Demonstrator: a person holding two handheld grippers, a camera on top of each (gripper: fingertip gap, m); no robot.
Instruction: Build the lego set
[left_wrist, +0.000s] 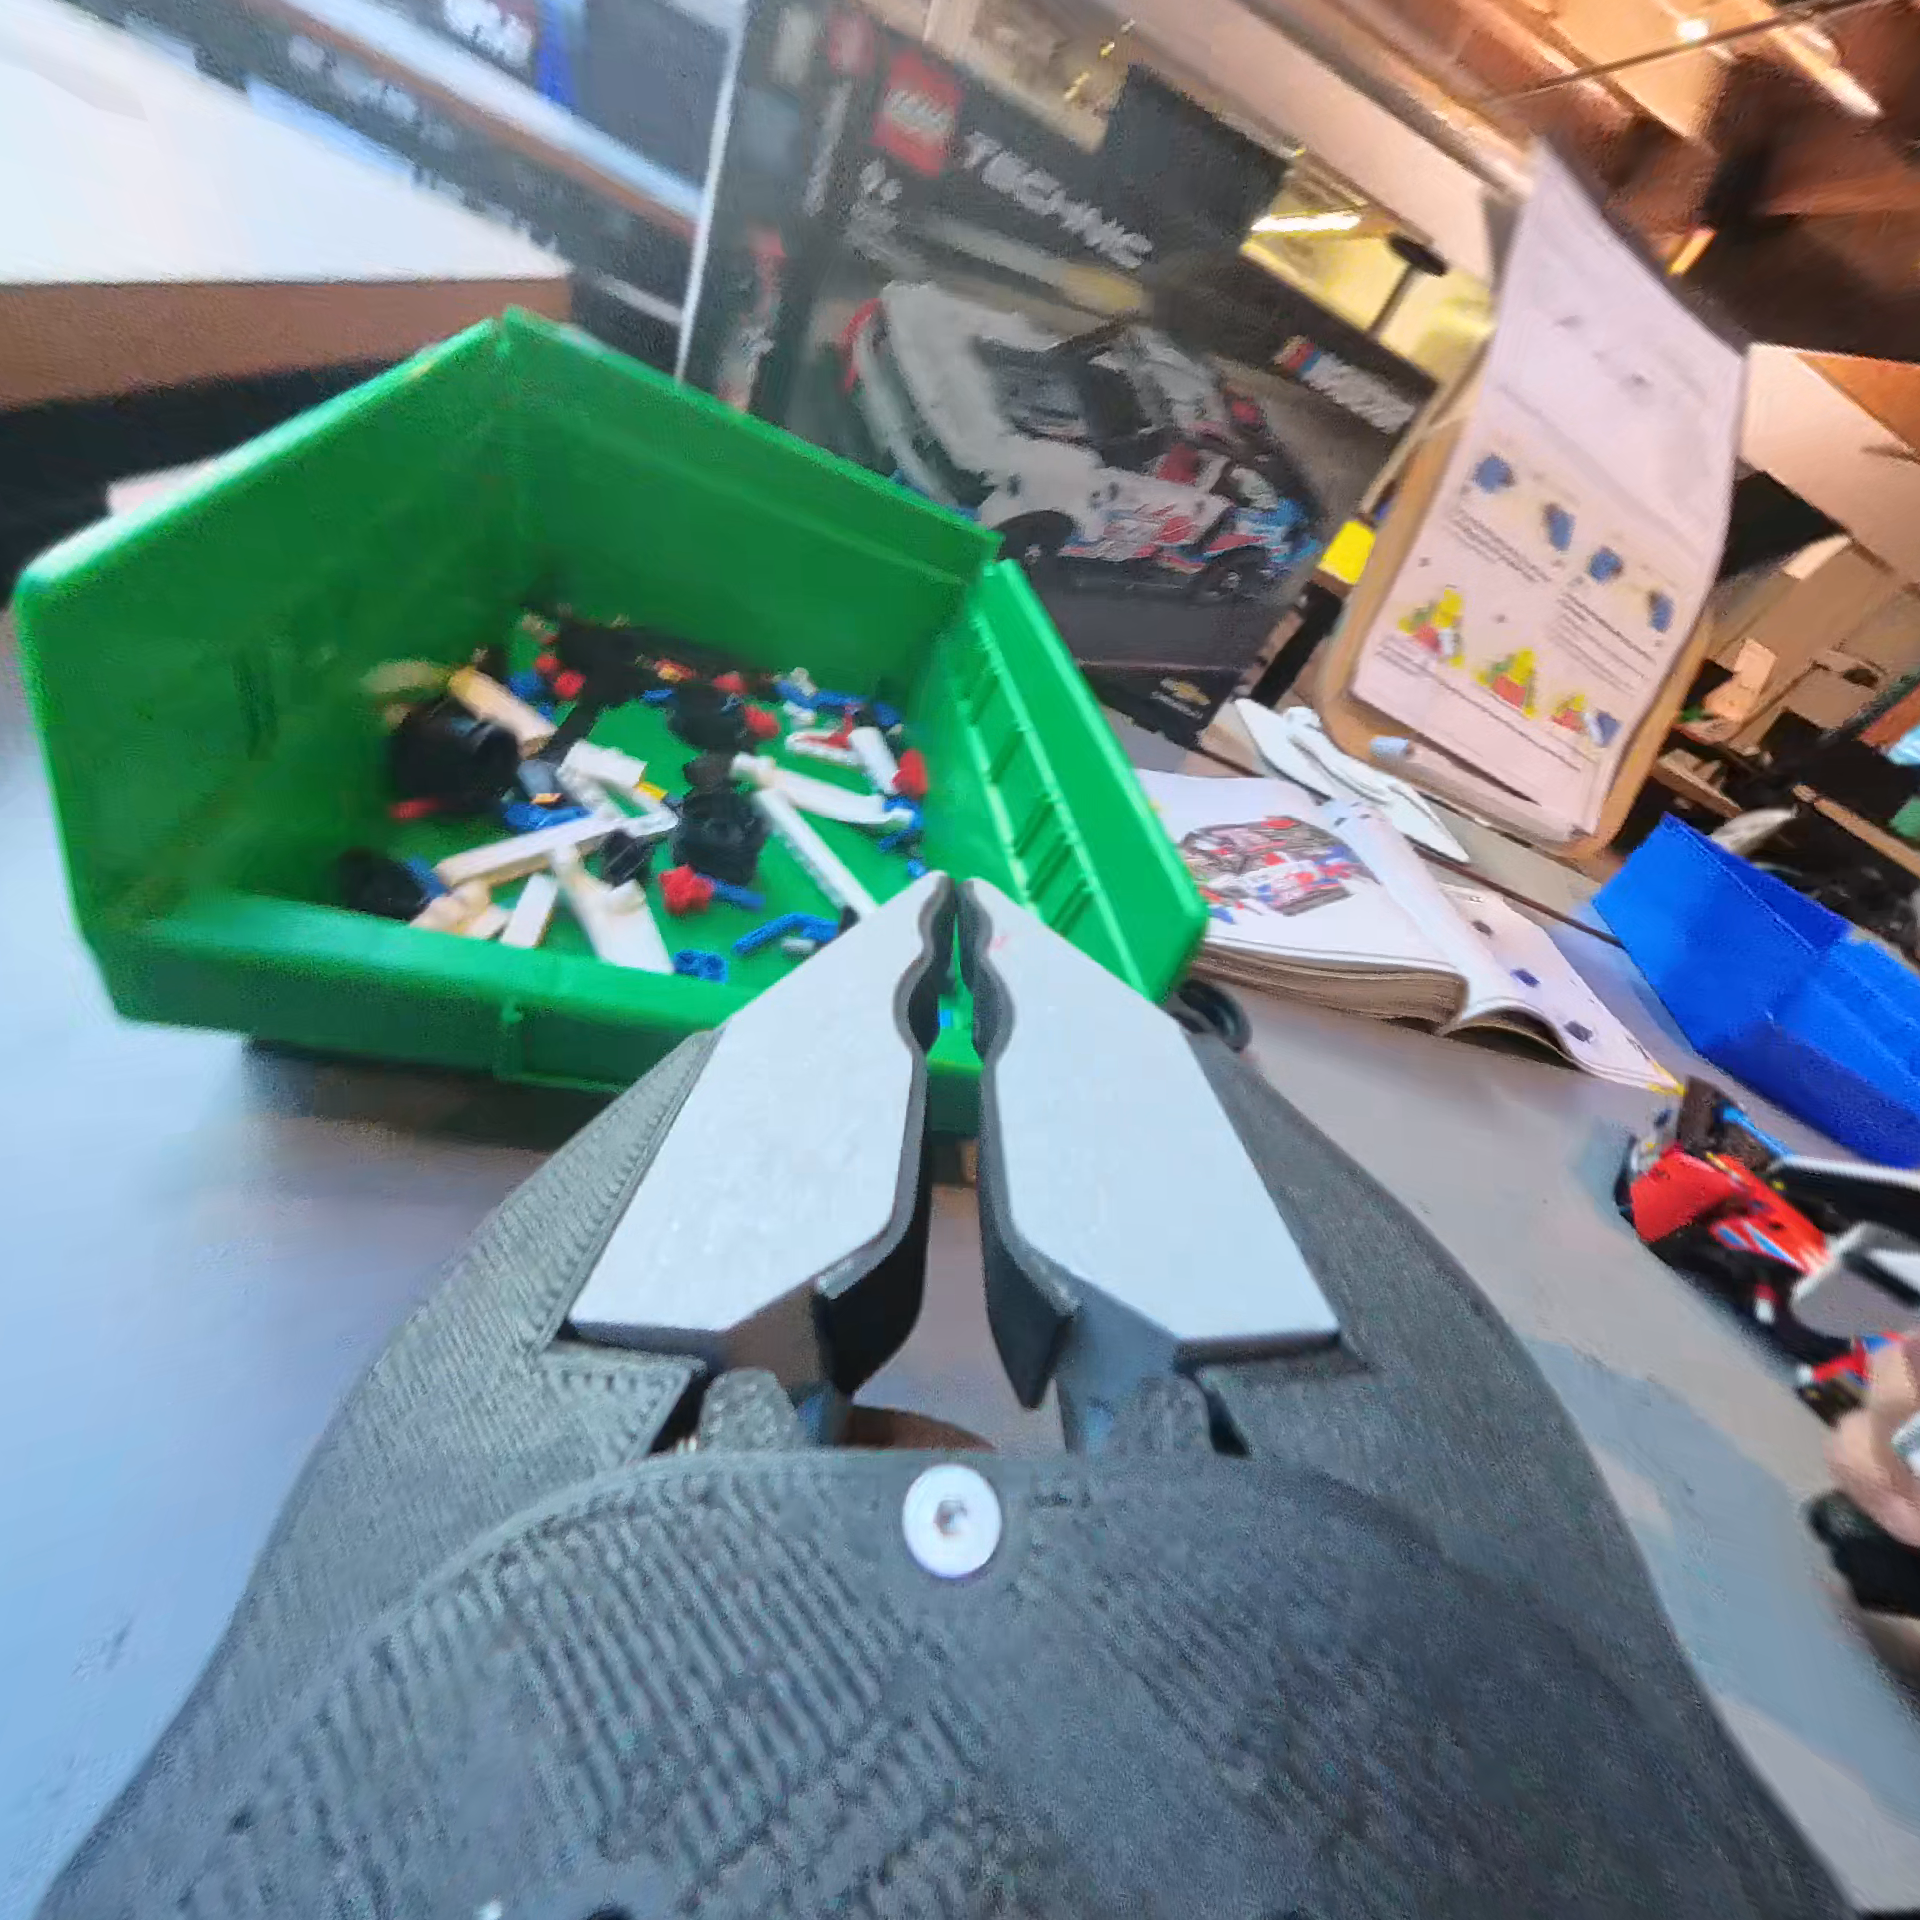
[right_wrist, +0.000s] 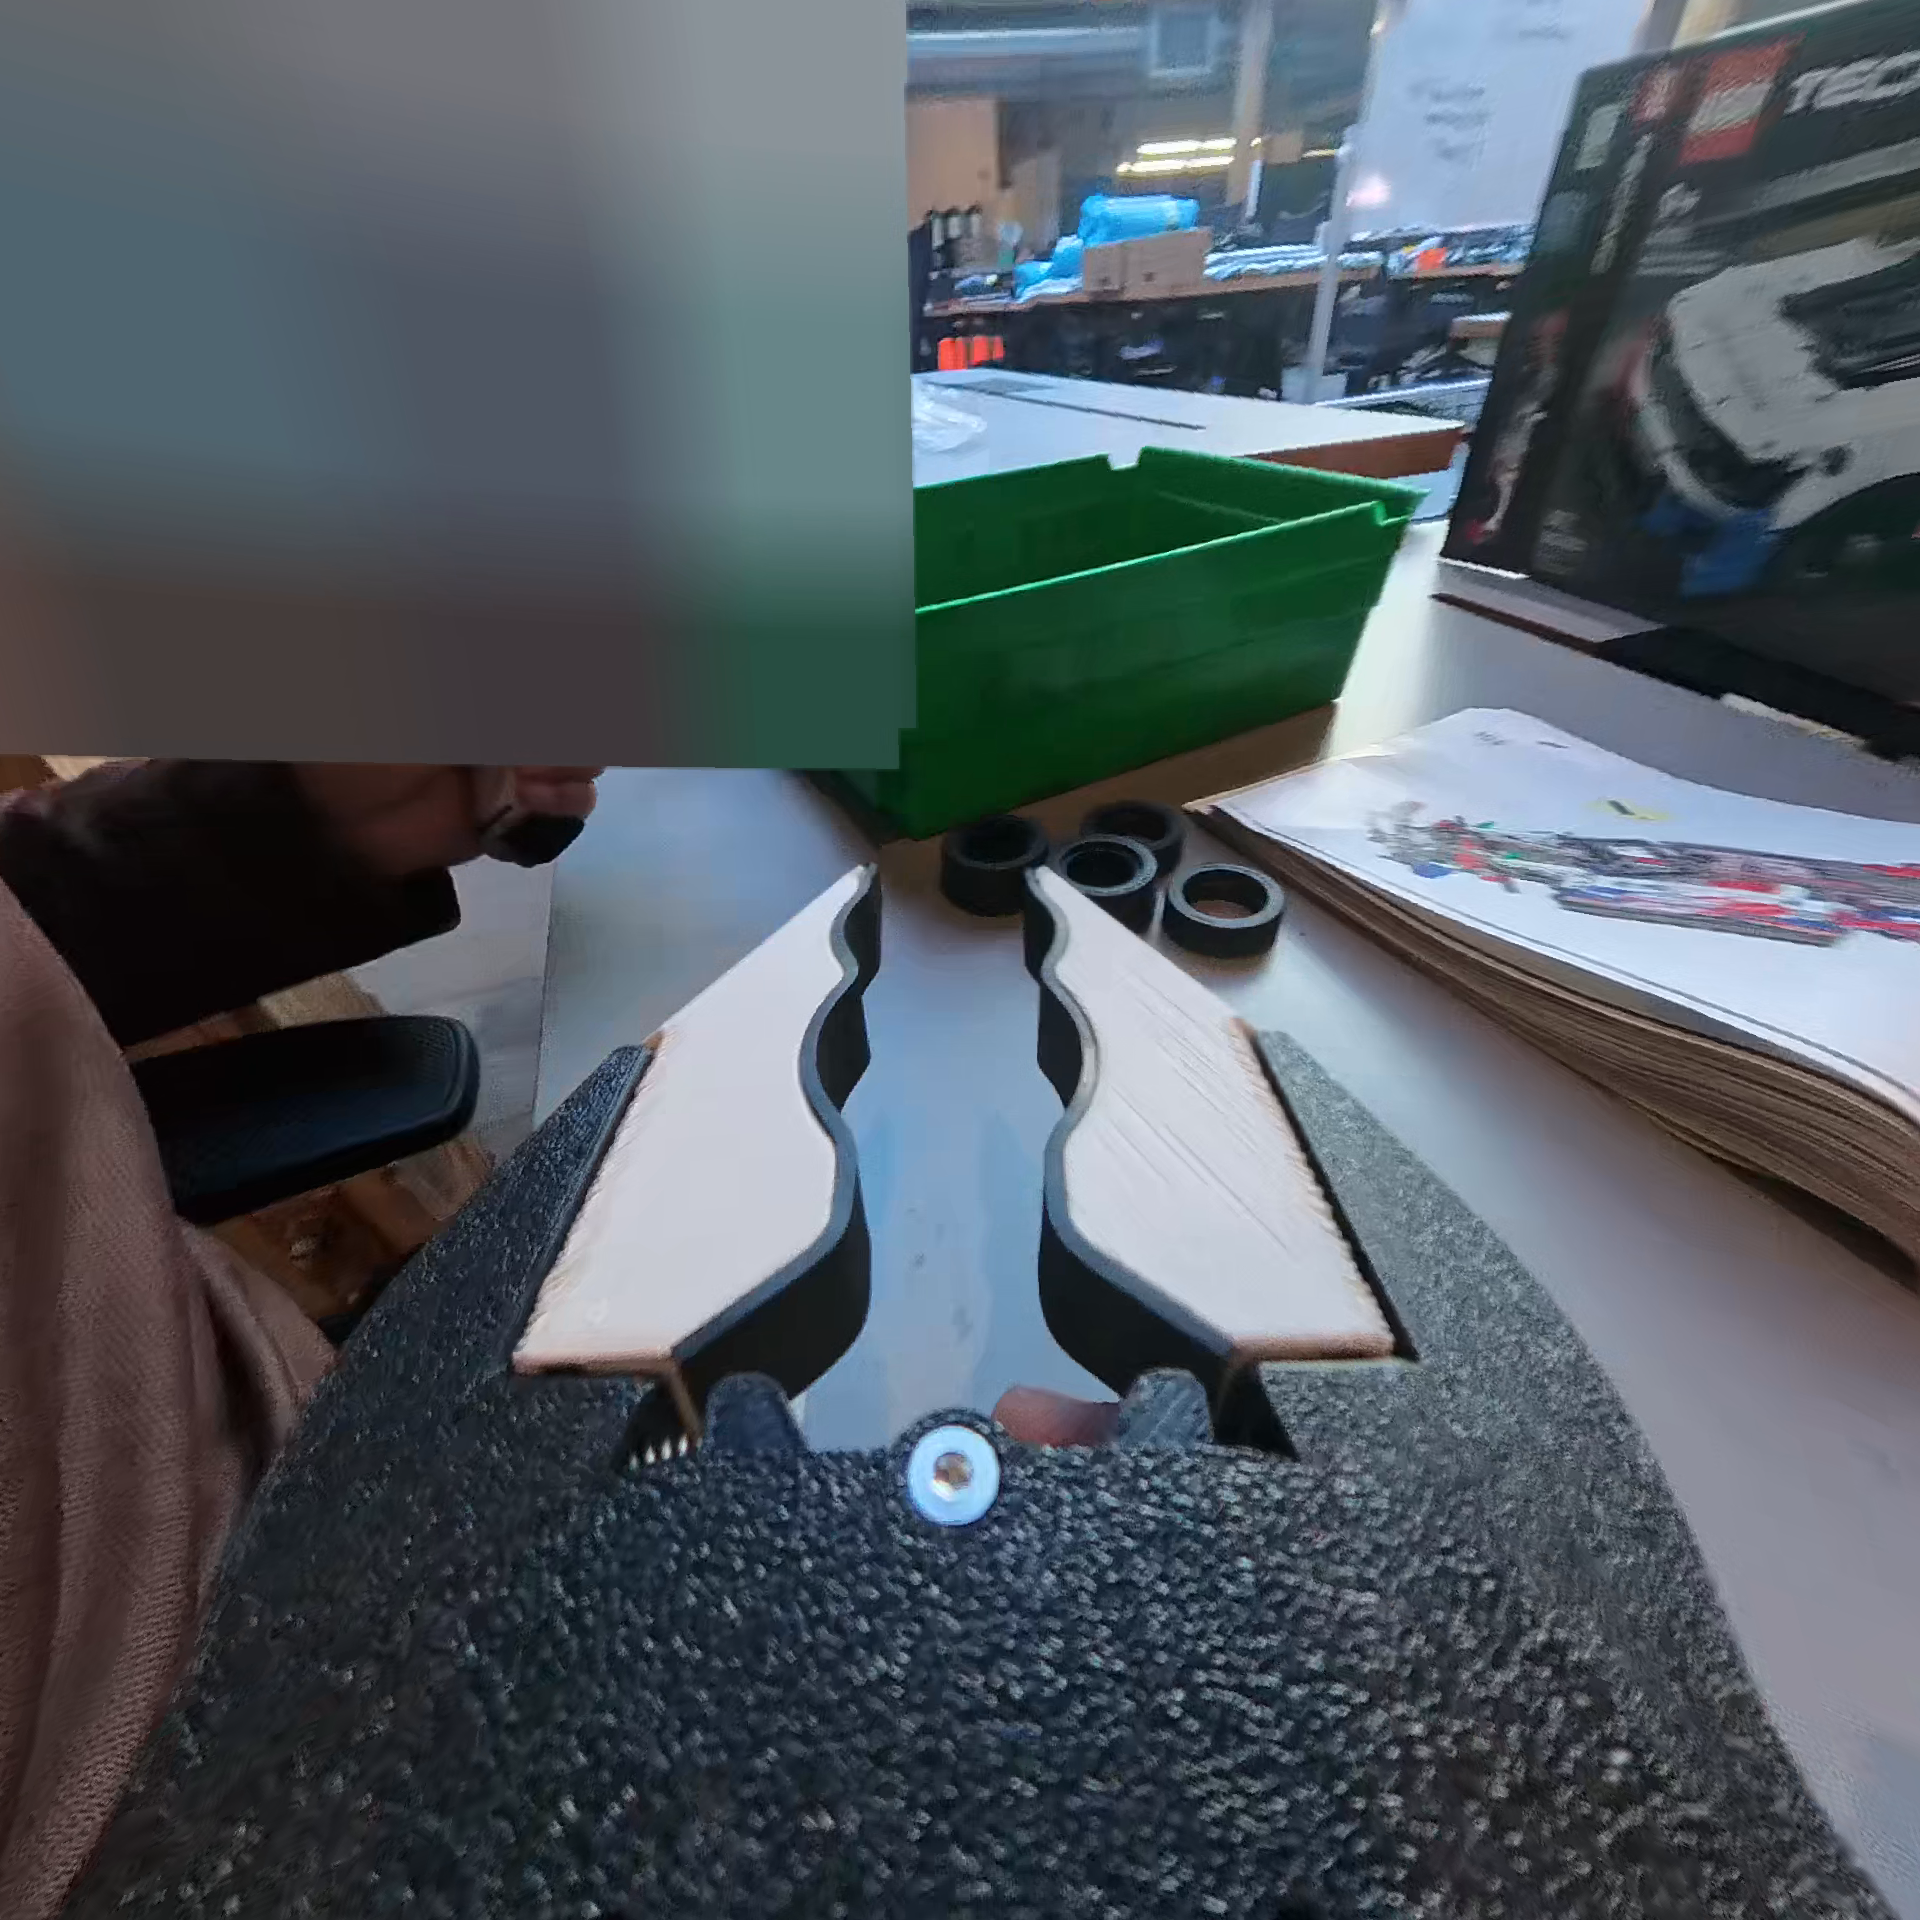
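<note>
A green bin (left_wrist: 312, 675) holds several loose white, black, red and blue Lego pieces (left_wrist: 623, 821). My left gripper (left_wrist: 954, 896) is shut, its tips meeting just in front of the bin's near right corner; I see nothing between the pads. In the right wrist view my right gripper (right_wrist: 954, 894) is open and empty, low over the table. Several black tyres (right_wrist: 1221, 909) lie on the table just beyond its fingertips, beside the green bin (right_wrist: 1143, 644). A partly built red model (left_wrist: 1714, 1216) sits on the table at the right of the left wrist view.
An open instruction book (left_wrist: 1351, 914) lies right of the bin; it also shows in the right wrist view (right_wrist: 1558, 894). The set's box (left_wrist: 1039, 364) stands behind. An instruction sheet (left_wrist: 1558, 520) is propped at the back right, above a blue bin (left_wrist: 1766, 987). A person's hand (right_wrist: 520, 810) and a chair armrest (right_wrist: 312, 1112) are at left. One gripper's finger ends stand about 25 cm off the other's.
</note>
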